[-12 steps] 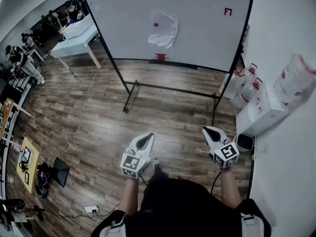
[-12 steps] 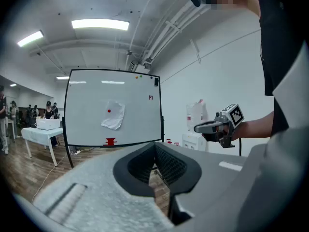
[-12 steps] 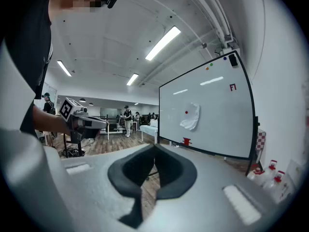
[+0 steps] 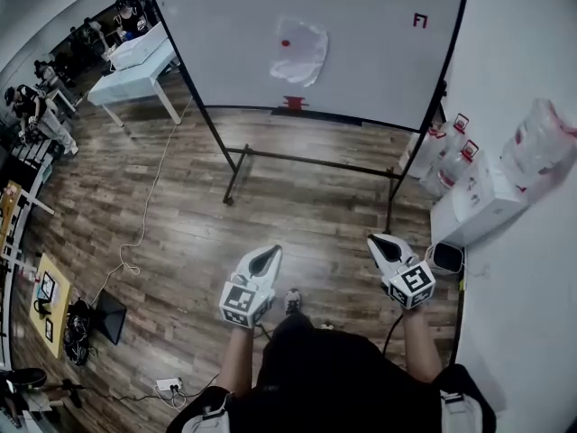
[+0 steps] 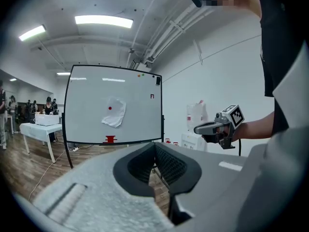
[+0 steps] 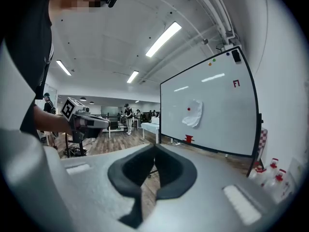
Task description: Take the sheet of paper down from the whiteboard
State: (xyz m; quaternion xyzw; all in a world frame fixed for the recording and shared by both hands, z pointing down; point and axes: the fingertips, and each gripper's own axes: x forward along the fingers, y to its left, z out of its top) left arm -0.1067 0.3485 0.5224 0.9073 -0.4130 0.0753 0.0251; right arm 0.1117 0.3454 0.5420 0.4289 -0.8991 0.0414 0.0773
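A wooden floor [image 4: 180, 197] is spread across the head view. A whiteboard [image 4: 379, 61] on a black wheeled frame [image 4: 306, 161] is set at 12 o'clock from the person, well apart from both tongs. A white table [image 4: 135, 70] is seen at 10 o'clock, just beside the board's left edge, and a white box [image 4: 478, 206] with bottles [image 4: 451, 156] behind it is stood against the wall at 2 o'clock.

The sheet of paper [image 4: 302, 57] is found on the upper middle of the whiteboard, at 12 o'clock. It is crumpled and lifted off the surface in places. Its long axis is run top to bottom on the board with a slight lean, the upper end tipped toward 1 o'clock and the narrower lower end pointed toward 7 o'clock, at the board's bottom rail. It is pinned by a red magnet [image 4: 285, 43] placed at about 10 o'clock on the sheet.

The left gripper [image 5: 154, 145] is held out almost level and aimed at the board; its jaws are pressed together at the tips, with nothing between them. The right gripper [image 6: 154, 147] is held the same way beside it, its jaws likewise brought together on nothing.

A small red object [image 4: 294, 104] is set on the bottom rail, at 6 o'clock below the sheet.
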